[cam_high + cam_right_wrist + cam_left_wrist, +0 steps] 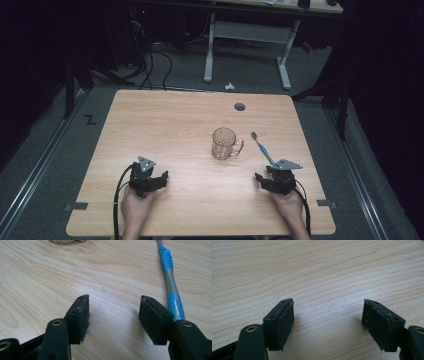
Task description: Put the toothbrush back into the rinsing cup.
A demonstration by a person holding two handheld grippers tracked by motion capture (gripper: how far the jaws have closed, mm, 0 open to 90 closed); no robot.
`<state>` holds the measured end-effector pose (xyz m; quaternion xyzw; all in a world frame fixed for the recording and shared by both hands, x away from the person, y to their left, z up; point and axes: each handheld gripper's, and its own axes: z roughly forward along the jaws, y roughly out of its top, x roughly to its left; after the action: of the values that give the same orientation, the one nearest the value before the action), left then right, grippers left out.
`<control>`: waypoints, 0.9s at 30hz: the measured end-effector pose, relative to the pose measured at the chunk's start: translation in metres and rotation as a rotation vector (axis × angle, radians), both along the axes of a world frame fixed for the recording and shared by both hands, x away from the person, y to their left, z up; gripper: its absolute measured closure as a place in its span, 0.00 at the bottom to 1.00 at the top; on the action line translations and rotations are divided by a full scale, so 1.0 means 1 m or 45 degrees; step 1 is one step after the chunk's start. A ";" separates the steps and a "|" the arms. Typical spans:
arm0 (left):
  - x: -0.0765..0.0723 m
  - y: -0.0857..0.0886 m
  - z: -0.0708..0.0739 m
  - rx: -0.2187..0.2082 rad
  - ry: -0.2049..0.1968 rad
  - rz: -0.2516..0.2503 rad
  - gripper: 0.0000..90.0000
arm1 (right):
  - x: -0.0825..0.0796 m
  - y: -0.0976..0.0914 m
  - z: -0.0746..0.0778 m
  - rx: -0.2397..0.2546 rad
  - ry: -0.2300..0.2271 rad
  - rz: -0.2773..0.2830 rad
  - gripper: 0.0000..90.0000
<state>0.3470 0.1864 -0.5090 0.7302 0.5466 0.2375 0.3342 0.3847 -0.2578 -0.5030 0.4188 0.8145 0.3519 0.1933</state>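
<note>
Toothbrush [172, 290] grey-blue, flat on table [165, 130], beside right claw [113, 315].

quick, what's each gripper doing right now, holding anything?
Left gripper: open, nothing between its jaws, only bare wooden table.
Right gripper: open, holding nothing; the blue-and-grey toothbrush lies just beside it.
</note>
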 end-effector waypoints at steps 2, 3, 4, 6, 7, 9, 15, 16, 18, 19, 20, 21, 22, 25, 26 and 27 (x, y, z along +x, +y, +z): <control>0.000 0.000 0.000 0.001 0.000 0.000 0.29 | 0.000 0.000 0.000 0.000 0.000 0.000 0.47; 0.000 0.000 0.000 0.002 0.000 0.000 0.29 | 0.000 0.000 0.000 0.000 0.000 -0.001 0.47; 0.000 0.000 0.000 0.002 0.000 0.000 0.29 | 0.000 0.000 0.000 0.000 0.000 -0.001 0.47; 0.000 0.000 0.000 0.003 0.000 0.000 0.29 | 0.000 0.000 0.000 0.000 0.000 0.000 0.47; 0.000 0.000 0.000 0.003 0.000 0.000 0.29 | 0.000 0.000 0.000 0.000 0.000 0.000 0.47; 0.000 0.000 0.000 0.002 0.000 0.000 0.29 | 0.000 0.000 0.000 0.000 0.000 0.001 0.47; 0.000 0.000 0.000 0.003 0.000 0.000 0.29 | 0.000 0.001 0.000 0.002 0.000 0.001 0.47; 0.000 0.000 0.000 0.003 0.000 0.000 0.29 | 0.000 0.001 0.000 0.003 0.001 0.000 0.48; 0.000 0.000 0.000 0.003 0.000 0.000 0.29 | 0.001 0.001 0.000 0.005 -0.001 -0.002 0.50; 0.000 0.000 0.000 0.003 0.001 0.000 0.29 | 0.001 0.001 0.000 0.006 -0.002 0.002 0.51; 0.000 0.000 0.000 0.003 0.001 0.000 0.29 | 0.001 0.001 0.000 0.006 -0.002 0.002 0.51; 0.000 0.000 0.000 0.002 0.000 0.000 0.29 | 0.001 0.001 0.000 0.007 -0.001 0.003 0.51; 0.000 0.000 0.000 0.002 0.000 0.000 0.29 | 0.001 0.001 0.000 0.010 -0.002 0.010 0.53; 0.000 0.000 0.000 0.003 0.000 0.000 0.29 | 0.002 0.001 0.000 0.011 0.000 0.006 0.53; 0.000 0.000 0.000 0.002 0.001 0.000 0.29 | 0.003 0.002 0.000 0.012 -0.001 0.005 0.54; 0.000 0.000 0.000 0.001 0.001 0.000 0.29 | 0.003 0.002 0.000 0.007 -0.004 0.003 0.55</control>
<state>0.3471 0.1864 -0.5090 0.7305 0.5464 0.2375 0.3337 0.3878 -0.2557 -0.5027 0.4178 0.8137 0.3551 0.1932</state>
